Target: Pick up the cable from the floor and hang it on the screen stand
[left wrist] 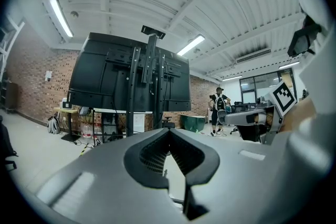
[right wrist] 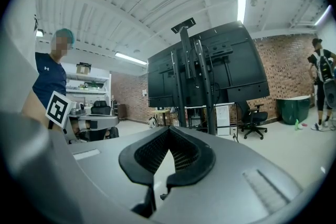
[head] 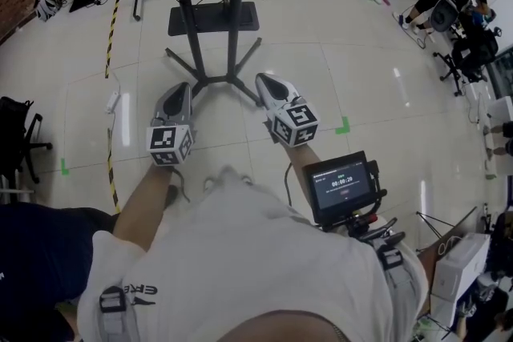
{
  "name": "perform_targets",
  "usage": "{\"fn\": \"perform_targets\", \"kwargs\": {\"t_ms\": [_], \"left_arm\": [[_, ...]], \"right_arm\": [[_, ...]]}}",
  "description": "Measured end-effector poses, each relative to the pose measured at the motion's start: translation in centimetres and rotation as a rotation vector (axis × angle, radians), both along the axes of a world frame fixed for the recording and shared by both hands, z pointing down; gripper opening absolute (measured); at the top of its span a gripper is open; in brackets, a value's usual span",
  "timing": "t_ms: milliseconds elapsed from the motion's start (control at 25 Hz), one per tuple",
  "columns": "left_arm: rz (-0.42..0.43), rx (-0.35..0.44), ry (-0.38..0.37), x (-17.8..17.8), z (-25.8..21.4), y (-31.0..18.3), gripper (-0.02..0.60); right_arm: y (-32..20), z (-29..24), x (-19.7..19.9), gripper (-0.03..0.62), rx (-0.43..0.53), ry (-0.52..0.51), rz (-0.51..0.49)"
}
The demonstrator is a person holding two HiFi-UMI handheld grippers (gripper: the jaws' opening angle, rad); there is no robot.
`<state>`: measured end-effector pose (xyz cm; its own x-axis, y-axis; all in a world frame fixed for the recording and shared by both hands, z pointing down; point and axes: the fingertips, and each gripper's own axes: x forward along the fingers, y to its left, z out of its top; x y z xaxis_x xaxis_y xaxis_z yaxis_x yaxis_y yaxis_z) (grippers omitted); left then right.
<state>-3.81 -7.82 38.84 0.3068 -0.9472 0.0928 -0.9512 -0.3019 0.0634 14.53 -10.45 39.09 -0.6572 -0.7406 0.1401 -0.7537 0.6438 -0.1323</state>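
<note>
The screen stand (head: pixel 212 76) rises straight ahead on two black posts and a spread-leg base, with a dark shelf plate (head: pixel 212 18) behind them. On the floor to its left lies a white cable with a plug block (head: pixel 114 102). My left gripper (head: pixel 183 90) and right gripper (head: pixel 267 81) are held side by side just short of the base, both shut and holding nothing. The left gripper view shows the back of the screen (left wrist: pixel 131 76) beyond the closed left gripper (left wrist: pixel 169 131). In the right gripper view it stands (right wrist: pixel 210 76) past the closed right gripper (right wrist: pixel 168 131).
Yellow-black tape strips (head: pixel 111 36) run along the floor at left beside a black chair (head: pixel 20 140). A small monitor (head: pixel 343 184) hangs at my chest. Seated people and chairs (head: pixel 449 0) are at far right. A person in blue (right wrist: pixel 50 76) stands close by.
</note>
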Motion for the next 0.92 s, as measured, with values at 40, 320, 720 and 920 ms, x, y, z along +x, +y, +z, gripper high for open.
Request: {"fn": "perform_targets", "kwargs": {"t_ms": [40,320,720,920], "left_arm": [[0.001,-0.001,-0.001,-0.02,-0.06,0.00,0.003],[-0.005,-0.004,-0.002,-0.16,-0.42,-0.07,0.003],[-0.008,0.000,0.003,-0.18,-0.29,-0.20,0.002],[-0.006,0.004,0.000,-0.20,-0.08,-0.43,0.003]], "right_arm": [[0.03,-0.05,-0.07,0.011,-0.001,0.000,-0.001],[0.06,-0.39,-0.47,0.011,0.001,-0.003,-0.011],[0.07,-0.80,-0.88,0.012,0.015,0.005,-0.027],[-0.08,-0.81,-1.03,0.012,0.025,0.009,-0.034]]}}
